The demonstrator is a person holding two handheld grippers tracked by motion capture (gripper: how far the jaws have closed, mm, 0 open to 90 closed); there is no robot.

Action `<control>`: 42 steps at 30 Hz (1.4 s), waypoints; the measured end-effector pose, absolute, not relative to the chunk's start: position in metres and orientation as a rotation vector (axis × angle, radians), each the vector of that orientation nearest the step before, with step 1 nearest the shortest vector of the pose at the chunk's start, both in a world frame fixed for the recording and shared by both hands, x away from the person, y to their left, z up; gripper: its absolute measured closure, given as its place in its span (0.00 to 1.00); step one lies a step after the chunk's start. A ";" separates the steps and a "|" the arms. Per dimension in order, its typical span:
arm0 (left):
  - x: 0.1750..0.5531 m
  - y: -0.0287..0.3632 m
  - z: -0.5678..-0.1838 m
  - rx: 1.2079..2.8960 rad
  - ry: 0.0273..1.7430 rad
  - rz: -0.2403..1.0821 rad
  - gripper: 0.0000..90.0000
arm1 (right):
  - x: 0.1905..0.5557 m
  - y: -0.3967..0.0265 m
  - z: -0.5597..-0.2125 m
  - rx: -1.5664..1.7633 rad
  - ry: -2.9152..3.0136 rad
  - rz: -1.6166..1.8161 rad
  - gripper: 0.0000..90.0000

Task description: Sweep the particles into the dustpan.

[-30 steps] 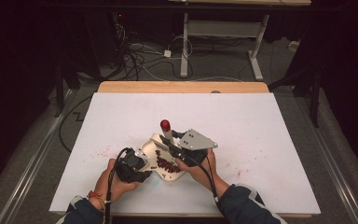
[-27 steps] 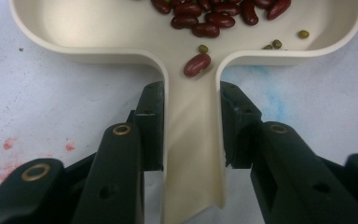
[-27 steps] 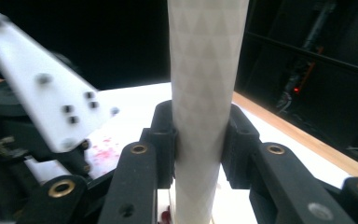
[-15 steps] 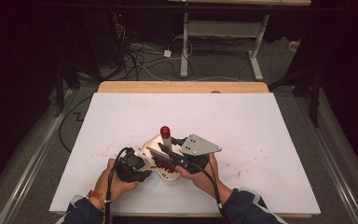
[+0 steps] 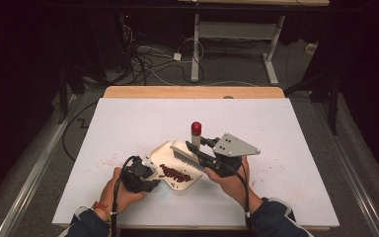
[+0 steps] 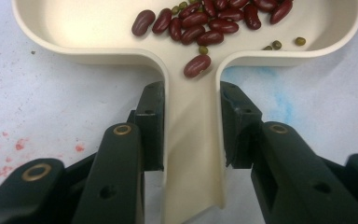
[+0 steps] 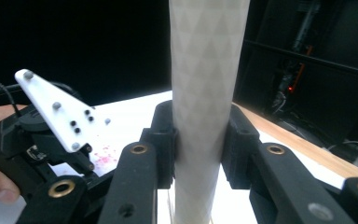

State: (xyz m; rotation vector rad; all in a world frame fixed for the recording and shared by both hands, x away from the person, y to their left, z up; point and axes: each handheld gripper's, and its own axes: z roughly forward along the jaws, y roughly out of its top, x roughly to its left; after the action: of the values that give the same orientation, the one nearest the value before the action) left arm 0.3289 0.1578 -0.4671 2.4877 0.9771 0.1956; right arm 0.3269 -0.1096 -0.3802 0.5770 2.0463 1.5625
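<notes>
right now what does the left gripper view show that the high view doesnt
Left gripper view: small green beans among the red ones, one red bean in the handle channel, and the fingers pressing the dustpan handle. High view: the brush in the right gripper above the pan, and both hands. Shared: dustpan, red beans, white table.

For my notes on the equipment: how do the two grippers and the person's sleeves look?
Both grippers, left gripper and right gripper, are black, with brass-coloured rivets and a trailing black cable. The right one carries a grey triangular plate. The sleeves are dark blue; a red-and-yellow band circles the left wrist.
</notes>
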 end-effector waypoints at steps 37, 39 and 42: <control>0.328 0.158 -0.471 2.440 1.021 0.202 0.70 | 0.317 -0.245 -0.371 0.766 2.037 1.391 0.78; 0.329 0.158 -0.471 2.442 1.017 0.202 0.71 | 0.317 -0.248 -0.370 0.769 2.044 1.397 0.78; 0.330 0.159 -0.471 2.440 1.020 0.225 0.71 | 0.316 -0.252 -0.368 0.761 2.063 1.409 0.78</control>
State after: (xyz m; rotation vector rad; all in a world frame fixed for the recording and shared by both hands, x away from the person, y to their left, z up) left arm 0.3297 0.1592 -0.4710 2.4401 1.0198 0.2252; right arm 0.3158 -0.2522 -0.3682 0.7609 2.0635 1.4094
